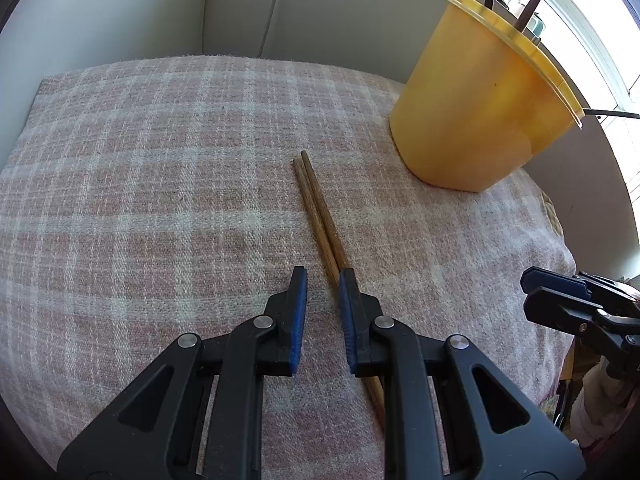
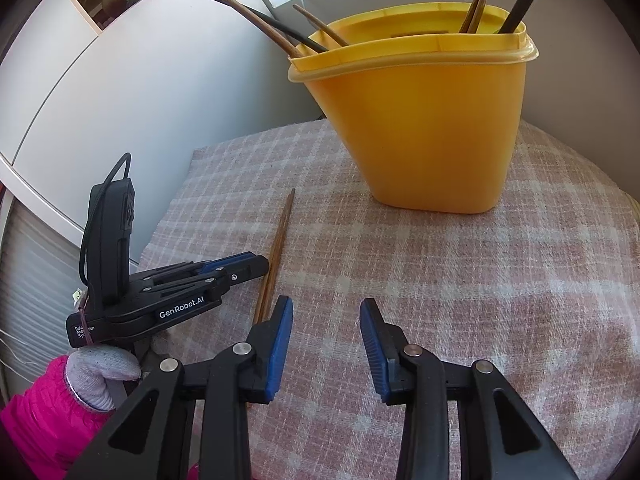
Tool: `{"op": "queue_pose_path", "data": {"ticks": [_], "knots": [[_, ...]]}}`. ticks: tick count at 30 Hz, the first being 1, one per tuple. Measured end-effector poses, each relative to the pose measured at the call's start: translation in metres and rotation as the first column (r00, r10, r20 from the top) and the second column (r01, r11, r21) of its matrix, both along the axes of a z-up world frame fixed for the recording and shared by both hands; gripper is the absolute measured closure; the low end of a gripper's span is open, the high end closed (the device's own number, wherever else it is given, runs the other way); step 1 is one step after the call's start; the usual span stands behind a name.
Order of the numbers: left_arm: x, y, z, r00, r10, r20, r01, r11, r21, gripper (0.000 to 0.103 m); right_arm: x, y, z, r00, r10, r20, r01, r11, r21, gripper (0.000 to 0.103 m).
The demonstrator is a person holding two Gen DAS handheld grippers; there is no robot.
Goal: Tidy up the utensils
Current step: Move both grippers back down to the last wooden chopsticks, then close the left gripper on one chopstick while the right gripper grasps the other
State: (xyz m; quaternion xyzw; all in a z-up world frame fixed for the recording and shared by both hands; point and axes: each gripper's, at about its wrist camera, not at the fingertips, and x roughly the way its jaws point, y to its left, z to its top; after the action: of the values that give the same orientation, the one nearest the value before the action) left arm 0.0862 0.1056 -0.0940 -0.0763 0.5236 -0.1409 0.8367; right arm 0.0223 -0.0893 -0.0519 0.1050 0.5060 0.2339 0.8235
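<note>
Two brown wooden chopsticks [image 1: 320, 216] lie side by side on the pink checked cloth [image 1: 140, 200]. My left gripper [image 1: 323, 280] hovers over their near part. Its jaws stand a narrow gap apart with only cloth showing between them, and the chopsticks run under its right finger. In the right wrist view the left gripper [image 2: 262, 266] has its tips beside the chopsticks [image 2: 280, 236]. My right gripper [image 2: 326, 304] is open and empty, just right of the chopsticks; it also shows at the left wrist view's right edge [image 1: 528, 288]. A yellow tub [image 2: 420, 120] holding several chopsticks stands behind.
The yellow tub [image 1: 472, 120] stands at the cloth's far right corner. A white wall [image 1: 120, 12] rises just past the cloth's far edge. A gloved hand [image 2: 96, 372] with a pink sleeve [image 2: 36, 420] holds the left gripper. The cloth drops off at the left [image 2: 172, 216].
</note>
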Motion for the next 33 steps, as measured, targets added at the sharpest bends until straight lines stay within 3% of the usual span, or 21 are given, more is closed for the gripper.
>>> {"op": "queue_pose_path", "data": {"ticks": [6,17,29,33], "knots": [[0.015,-0.008,-0.008,1.0,0.0,-0.021,0.0,1.0,-0.014,0.089,0.002,0.006,0.0,1.0,0.011,-0.006,-0.011,1.0,-0.008,0.069],[0.02,0.02,-0.007,0.999,0.037,-0.031,-0.037,0.999,-0.015,0.092,0.026,0.031,-0.013,0.995,0.051,-0.082,-0.053,0.998,-0.025,0.075],[0.035,0.037,-0.009,0.993,0.089,-0.082,-0.097,0.991,-0.097,0.089,0.039,0.053,-0.016,0.994,0.056,-0.091,-0.063,0.995,-0.082,0.078],[0.032,0.025,-0.009,0.996,0.061,-0.071,-0.065,0.997,-0.052,0.089,0.038,0.045,-0.015,0.993,0.042,-0.106,-0.051,0.996,-0.079,0.078]]}}
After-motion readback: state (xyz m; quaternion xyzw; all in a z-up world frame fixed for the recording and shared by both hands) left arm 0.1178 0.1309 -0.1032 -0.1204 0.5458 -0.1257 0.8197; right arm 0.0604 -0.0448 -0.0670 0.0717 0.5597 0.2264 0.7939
